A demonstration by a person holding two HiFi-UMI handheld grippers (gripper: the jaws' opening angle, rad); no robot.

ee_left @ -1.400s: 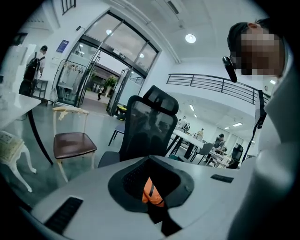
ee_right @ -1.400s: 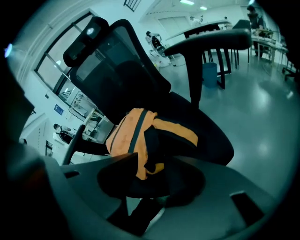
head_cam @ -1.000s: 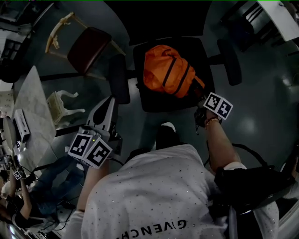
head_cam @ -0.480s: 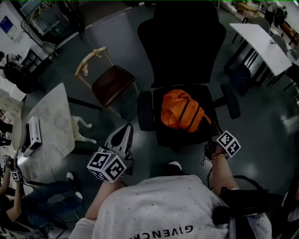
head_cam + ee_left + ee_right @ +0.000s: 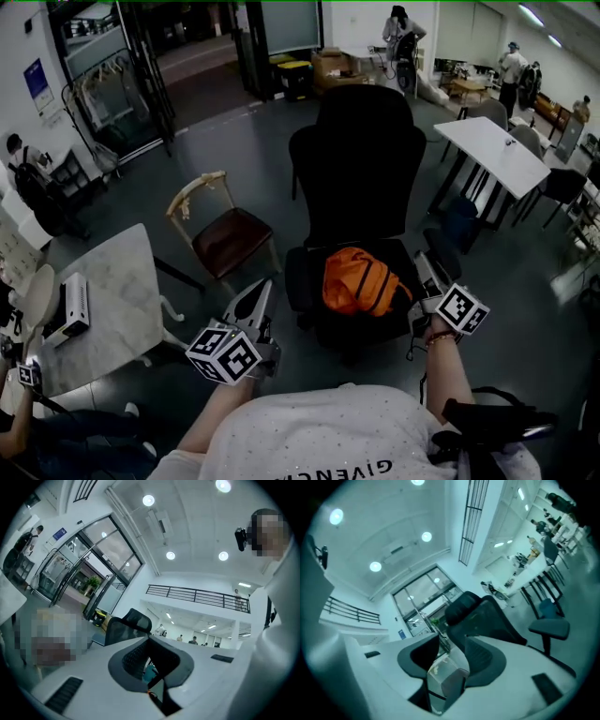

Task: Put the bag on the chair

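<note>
Grey floor [image 5: 253,159] is noted throughout an open hall, with a marble table [image 5: 112,281] and a wooden chair [image 5: 225,239] at left. The orange bag [image 5: 361,281] is found lying on the black office chair [image 5: 361,169] seat. The left gripper [image 5: 258,292] is held low left of the seat, jaws parted and empty. The right gripper [image 5: 425,265] is held at the seat's right edge, jaws closing on nothing.

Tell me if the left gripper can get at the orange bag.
Probably yes: the left gripper hangs beside the chair; only the armrest stands between it and the orange bag, low enough to clear.
</note>
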